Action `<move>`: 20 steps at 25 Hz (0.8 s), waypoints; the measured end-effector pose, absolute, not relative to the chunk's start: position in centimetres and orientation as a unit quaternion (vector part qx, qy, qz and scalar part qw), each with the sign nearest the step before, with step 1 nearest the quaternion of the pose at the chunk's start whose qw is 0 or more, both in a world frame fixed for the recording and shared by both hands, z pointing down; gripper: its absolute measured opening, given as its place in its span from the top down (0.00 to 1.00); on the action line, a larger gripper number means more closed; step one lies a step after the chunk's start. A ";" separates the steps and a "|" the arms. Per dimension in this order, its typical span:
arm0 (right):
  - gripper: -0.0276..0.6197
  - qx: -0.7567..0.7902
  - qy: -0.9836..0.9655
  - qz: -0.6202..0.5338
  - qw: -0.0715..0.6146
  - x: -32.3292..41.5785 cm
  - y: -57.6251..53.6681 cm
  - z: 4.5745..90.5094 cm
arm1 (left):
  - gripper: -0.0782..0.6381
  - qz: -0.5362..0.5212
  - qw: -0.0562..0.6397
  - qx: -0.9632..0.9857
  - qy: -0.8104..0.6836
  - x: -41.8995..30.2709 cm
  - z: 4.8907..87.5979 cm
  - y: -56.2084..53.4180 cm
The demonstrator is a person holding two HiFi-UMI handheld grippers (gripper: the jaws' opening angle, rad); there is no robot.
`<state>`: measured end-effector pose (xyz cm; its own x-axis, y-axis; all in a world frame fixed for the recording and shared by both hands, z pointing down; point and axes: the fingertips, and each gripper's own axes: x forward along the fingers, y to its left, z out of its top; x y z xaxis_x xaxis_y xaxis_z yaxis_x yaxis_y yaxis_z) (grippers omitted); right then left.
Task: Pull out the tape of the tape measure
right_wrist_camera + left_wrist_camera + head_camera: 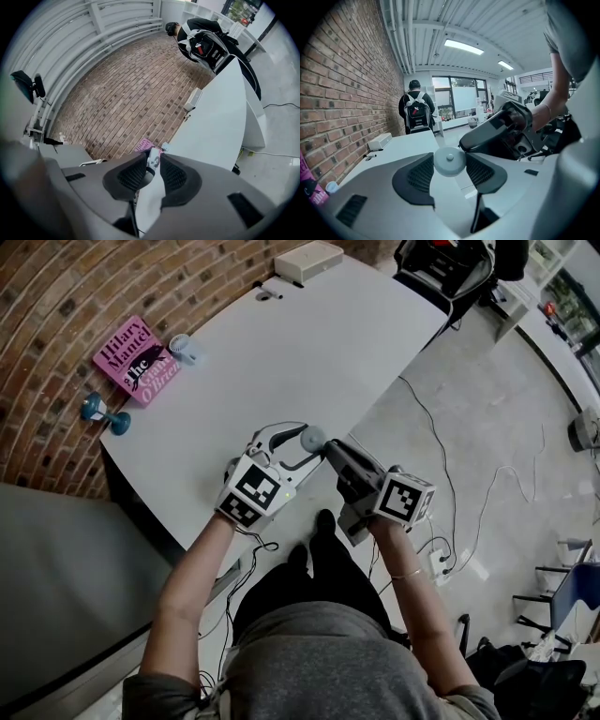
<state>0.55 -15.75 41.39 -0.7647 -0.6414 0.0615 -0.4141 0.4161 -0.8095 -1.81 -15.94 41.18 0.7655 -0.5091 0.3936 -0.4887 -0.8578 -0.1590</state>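
Pale grey tape measure (449,161), white tape (153,157), white table (309,343), pink book (137,360), red-brown brick wall (47,296), black-and-white patterned marker cubes (255,491).

Grey short-sleeved T-shirt (323,667), black trousers (281,592) (black shoes (325,521))

The right gripper (153,157) pinches the white tape (154,161) end (markings blurred); pink book (143,145) at eleven o'clock, white table (220,122) at two.

Both arms reached forward, the left arm (192,577) and right arm (417,606) converging. The left gripper (298,442) tilted slightly down, jaws clamped on the tape measure (449,161). The right gripper (333,451) lay level, tip to tip with it, jaws pinching the tape (153,158).
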 end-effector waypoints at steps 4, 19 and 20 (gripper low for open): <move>0.91 -0.316 0.829 -0.442 0.133 0.5 -15.8 41.5 | 0.57 -0.216 0.018 -0.939 0.266 -1.9 41.5 -15.9; 0.92 -0.333 0.822 -0.448 0.113 0.8 -16.3 42.6 | 0.57 -0.223 0.001 -0.937 0.268 -3.2 42.6 -16.6; 0.92 -0.334 0.821 -0.449 0.112 0.8 -16.3 42.7 | 0.57 -0.224 0.001 -0.937 0.268 -3.2 42.7 -16.6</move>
<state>0.80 -16.34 42.72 -0.7521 -0.6489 0.1151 -0.4474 0.3745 -0.8121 -3.23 -16.63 42.66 0.7568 -0.5021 0.4186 -0.5012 -0.8567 -0.1216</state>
